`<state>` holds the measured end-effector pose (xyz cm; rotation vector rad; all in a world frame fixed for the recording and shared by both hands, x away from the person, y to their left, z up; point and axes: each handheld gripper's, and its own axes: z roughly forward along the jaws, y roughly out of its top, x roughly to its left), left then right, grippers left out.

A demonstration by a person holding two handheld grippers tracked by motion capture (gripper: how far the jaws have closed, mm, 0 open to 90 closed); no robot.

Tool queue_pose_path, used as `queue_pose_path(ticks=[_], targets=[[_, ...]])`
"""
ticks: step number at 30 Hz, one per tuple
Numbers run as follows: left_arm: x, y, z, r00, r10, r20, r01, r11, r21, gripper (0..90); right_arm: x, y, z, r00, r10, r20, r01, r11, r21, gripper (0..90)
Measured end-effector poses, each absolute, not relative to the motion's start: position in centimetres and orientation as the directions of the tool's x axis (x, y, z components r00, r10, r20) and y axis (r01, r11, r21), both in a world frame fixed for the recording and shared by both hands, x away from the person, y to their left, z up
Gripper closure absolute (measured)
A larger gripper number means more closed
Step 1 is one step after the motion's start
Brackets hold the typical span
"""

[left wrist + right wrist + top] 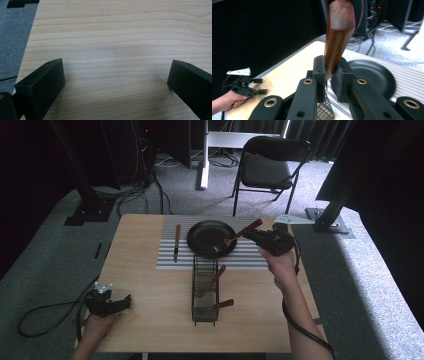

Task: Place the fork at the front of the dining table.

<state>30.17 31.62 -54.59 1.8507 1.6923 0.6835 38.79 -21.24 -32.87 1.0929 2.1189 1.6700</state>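
Jaws of the right gripper clamp a fork over the black plate, wire rack just beside.

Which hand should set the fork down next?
Right. The right gripper is already shut on the fork above the plate; the left gripper rests open at the table's near-left corner.

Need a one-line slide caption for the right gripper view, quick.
Right hand-held gripper shut on a wooden-handled fork above the black plate on the striped mat.
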Motion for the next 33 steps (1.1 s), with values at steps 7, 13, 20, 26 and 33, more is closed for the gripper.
queue_pose_path(ticks=[7,13,20,26,33], targets=[[30.2,31.6,-54.6,0.085,0.996,0.012,0.724,-0.070,0.686,1.0,39.4,-23.4,-34.1,-0.644,0.716,0.269,0.445,0.064,0.893,80.9],[30.2,31.6,-54.6,0.085,0.996,0.011,0.724,-0.069,0.686,1.0,40.0,-25.4,-35.9,-0.588,0.766,0.259,0.485,0.077,0.871,81.0],[30.2,31.6,-54.6,0.084,0.996,0.011,0.724,-0.069,0.686,1.0,40.7,-26.7,-37.7,-0.531,0.818,0.222,0.513,0.102,0.852,80.9],[30.2,31.6,-54.6,0.084,0.996,0.011,0.724,-0.069,0.686,1.0,41.6,-27.1,-39.7,-0.483,0.859,0.172,0.555,0.149,0.819,80.9],[30.2,31.6,-54.6,0.084,0.996,0.011,0.724,-0.069,0.686,1.0,42.2,-26.2,-41.2,-0.452,0.886,0.099,0.593,0.216,0.776,80.9]])
